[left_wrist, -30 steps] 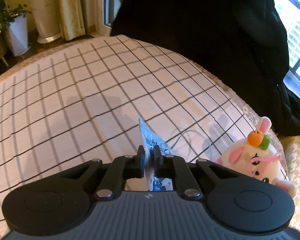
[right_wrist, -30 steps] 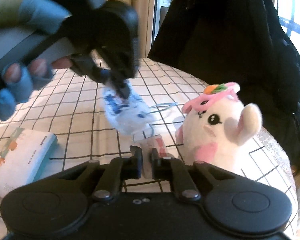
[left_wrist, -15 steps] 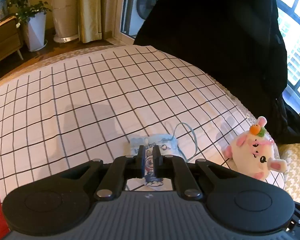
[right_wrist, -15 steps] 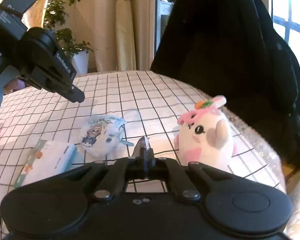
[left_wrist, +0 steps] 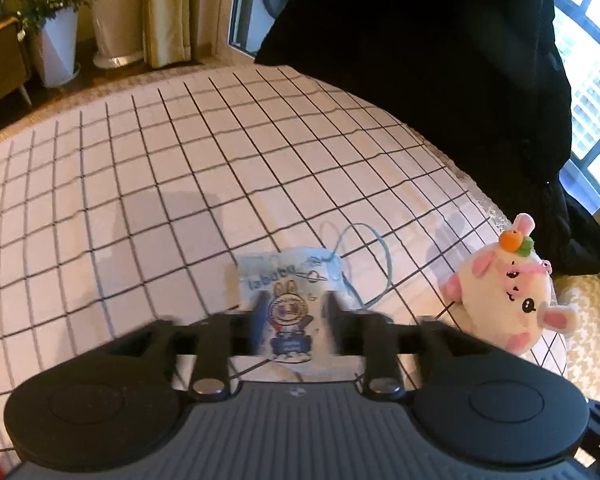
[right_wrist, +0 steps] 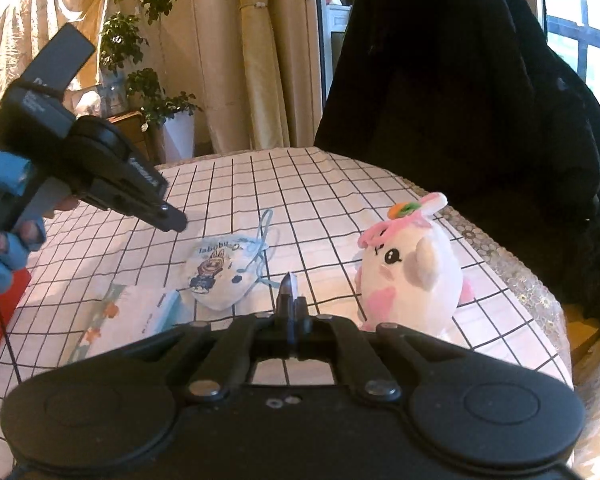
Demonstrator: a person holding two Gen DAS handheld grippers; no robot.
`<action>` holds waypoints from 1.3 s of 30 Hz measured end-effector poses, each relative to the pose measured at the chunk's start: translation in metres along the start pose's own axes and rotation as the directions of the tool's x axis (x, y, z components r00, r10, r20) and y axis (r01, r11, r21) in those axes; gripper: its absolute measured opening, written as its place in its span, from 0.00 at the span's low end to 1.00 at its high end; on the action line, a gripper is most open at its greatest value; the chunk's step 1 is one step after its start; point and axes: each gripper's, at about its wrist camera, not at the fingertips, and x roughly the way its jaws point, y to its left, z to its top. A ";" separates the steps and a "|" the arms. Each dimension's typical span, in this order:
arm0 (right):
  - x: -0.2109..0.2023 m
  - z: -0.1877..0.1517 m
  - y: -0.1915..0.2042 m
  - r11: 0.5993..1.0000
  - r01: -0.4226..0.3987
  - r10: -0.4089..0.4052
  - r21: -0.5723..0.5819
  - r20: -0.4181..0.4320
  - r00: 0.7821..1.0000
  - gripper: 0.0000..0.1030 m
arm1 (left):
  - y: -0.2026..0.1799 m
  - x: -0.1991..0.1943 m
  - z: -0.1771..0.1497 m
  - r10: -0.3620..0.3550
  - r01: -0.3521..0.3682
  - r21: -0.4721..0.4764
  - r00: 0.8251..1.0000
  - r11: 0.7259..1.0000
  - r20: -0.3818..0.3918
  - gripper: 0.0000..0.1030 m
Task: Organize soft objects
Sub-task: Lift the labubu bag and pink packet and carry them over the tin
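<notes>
Checked tablecloth (right_wrist: 324, 200) holds one plush toy (right_wrist: 412, 276), one pouch (right_wrist: 220, 272), one tissue pack (right_wrist: 132, 320).

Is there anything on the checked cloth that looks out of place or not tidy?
Nothing is spilled or damaged. The small printed pouch lies flat with its blue cord trailing loose in a loop. The white plush sits close to the edge of the cloth, leaning a little. Otherwise nothing stands out.

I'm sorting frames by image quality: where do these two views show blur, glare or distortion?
Left wrist view: the left tool fingers are smeared by motion blur, the pouch slightly soft, the window blown out, and the grid cloth bulges from fisheye. Right wrist view: sharper; the plush is crisp, with window glare at the right edge.
</notes>
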 end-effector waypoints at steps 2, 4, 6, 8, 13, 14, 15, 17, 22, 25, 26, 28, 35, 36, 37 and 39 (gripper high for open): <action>0.002 -0.001 -0.003 1.000 -0.006 0.006 0.010 -0.005 1.000 0.00 | -0.005 0.006 0.000 0.011 -0.011 0.004 1.000 1.000 0.004 0.76; 0.004 -0.002 -0.006 1.000 -0.013 0.013 0.015 -0.010 1.000 0.00 | -0.009 0.014 0.001 0.025 -0.025 0.007 1.000 1.000 -0.007 0.76; 0.007 -0.004 -0.008 1.000 -0.018 0.019 0.015 -0.016 1.000 0.00 | -0.016 0.027 0.001 0.055 -0.055 0.017 0.998 0.998 -0.024 0.76; 0.010 -0.006 -0.010 1.000 -0.024 0.024 0.013 -0.023 0.999 0.00 | -0.024 0.039 0.000 0.081 -0.080 0.035 0.996 0.996 -0.040 0.76; 0.014 -0.007 -0.013 0.999 -0.033 0.034 0.011 -0.032 0.999 0.00 | -0.035 0.058 -0.005 0.107 -0.104 0.046 0.992 0.993 -0.060 0.76; 0.015 -0.007 -0.013 0.999 -0.036 0.037 0.011 -0.033 0.999 0.00 | -0.036 0.061 -0.007 0.111 -0.107 0.054 0.992 0.993 -0.062 0.76; 0.016 -0.007 -0.013 0.999 -0.038 0.038 0.010 -0.034 0.999 0.00 | -0.039 0.064 -0.008 0.120 -0.116 0.063 0.991 0.991 -0.062 0.76; 0.017 -0.009 -0.014 0.999 -0.040 0.040 0.007 -0.038 0.998 0.00 | -0.041 0.068 -0.011 0.152 -0.147 0.079 0.986 0.986 -0.063 0.76; 0.020 -0.010 -0.015 0.999 -0.047 0.047 0.008 -0.040 0.998 0.00 | -0.034 0.069 -0.010 0.190 -0.187 0.058 0.980 0.981 -0.052 0.74; 0.021 -0.010 -0.015 0.999 -0.047 0.048 0.009 -0.040 0.998 0.00 | -0.027 0.065 -0.010 0.211 -0.209 0.039 0.977 0.977 -0.043 0.58; 0.021 -0.010 -0.016 0.999 -0.048 0.048 0.011 -0.041 0.998 0.00 | -0.024 0.063 -0.009 0.211 -0.210 0.025 0.977 0.977 -0.041 0.54; 0.022 -0.010 -0.016 0.999 -0.045 0.045 0.012 -0.042 0.998 0.00 | -0.017 0.061 -0.006 0.200 -0.201 -0.005 0.979 0.980 -0.039 0.35; 0.019 -0.008 -0.014 0.999 -0.042 0.042 0.013 -0.043 0.998 0.00 | 0.005 0.044 -0.003 0.165 -0.166 -0.063 0.986 0.984 -0.022 0.14; 0.018 -0.008 -0.014 0.999 -0.040 0.040 0.012 -0.042 0.998 0.00 | 0.006 0.041 -0.004 0.159 -0.160 -0.067 0.987 0.985 -0.019 0.14; 0.016 -0.007 -0.013 0.999 -0.039 0.039 0.012 -0.041 0.998 0.00 | 0.008 0.037 -0.004 0.154 -0.155 -0.071 0.988 0.985 -0.016 0.14; 0.013 -0.005 -0.013 0.999 -0.037 0.037 0.014 -0.037 0.999 0.00 | 0.013 0.027 -0.005 0.143 -0.143 -0.078 0.990 0.987 -0.008 0.14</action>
